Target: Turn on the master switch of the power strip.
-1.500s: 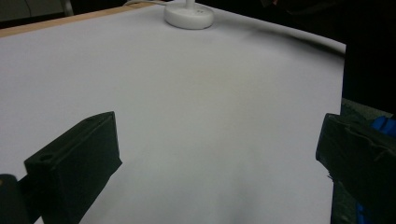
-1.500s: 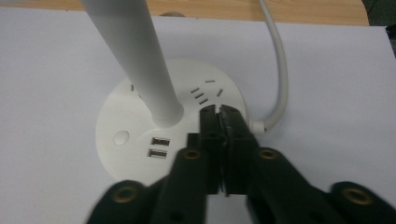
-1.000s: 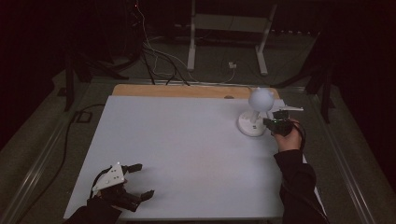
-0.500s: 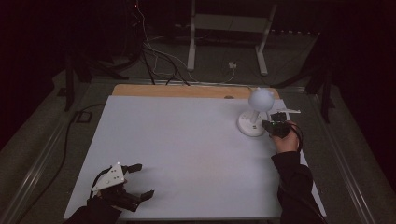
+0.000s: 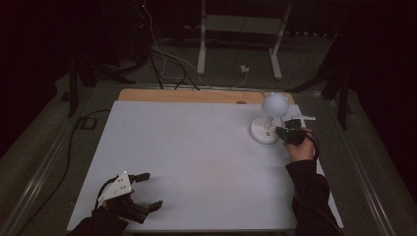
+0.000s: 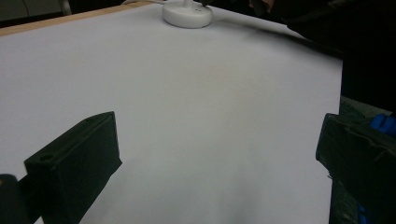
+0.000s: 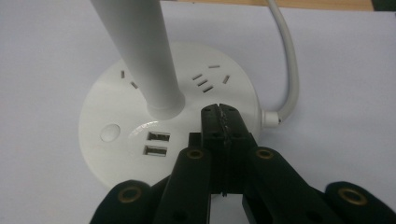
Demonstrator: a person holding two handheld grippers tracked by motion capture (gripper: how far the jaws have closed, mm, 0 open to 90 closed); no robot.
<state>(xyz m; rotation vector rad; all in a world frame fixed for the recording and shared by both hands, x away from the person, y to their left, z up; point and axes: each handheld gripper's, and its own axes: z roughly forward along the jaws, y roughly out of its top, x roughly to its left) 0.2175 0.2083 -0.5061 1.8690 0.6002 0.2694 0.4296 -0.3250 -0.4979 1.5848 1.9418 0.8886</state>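
Observation:
A white desk lamp stands at the back right of the table, with a round head [image 5: 274, 104] and a flat round base [image 5: 264, 132]. My right gripper [image 5: 281, 132] is at the base's right side. In the right gripper view that gripper [image 7: 219, 112] is shut, its tips resting on top of the base [image 7: 116, 107] just right of the stem [image 7: 140, 46]. Nothing is between its jaws. A round button [image 7: 109, 133] and two USB ports [image 7: 156, 143] sit left of the tips. My left gripper [image 5: 151, 190] is open at the near left over bare table; its own view [image 6: 217, 158] has the lamp base [image 6: 187, 14] far off.
A white sheet [image 5: 196, 157] covers the table, with a wooden strip [image 5: 196, 96] along the far edge. The lamp's white cable [image 7: 289, 70] curves away from the base. A metal stand [image 5: 241, 29] and loose cables [image 5: 167, 59] lie on the floor behind.

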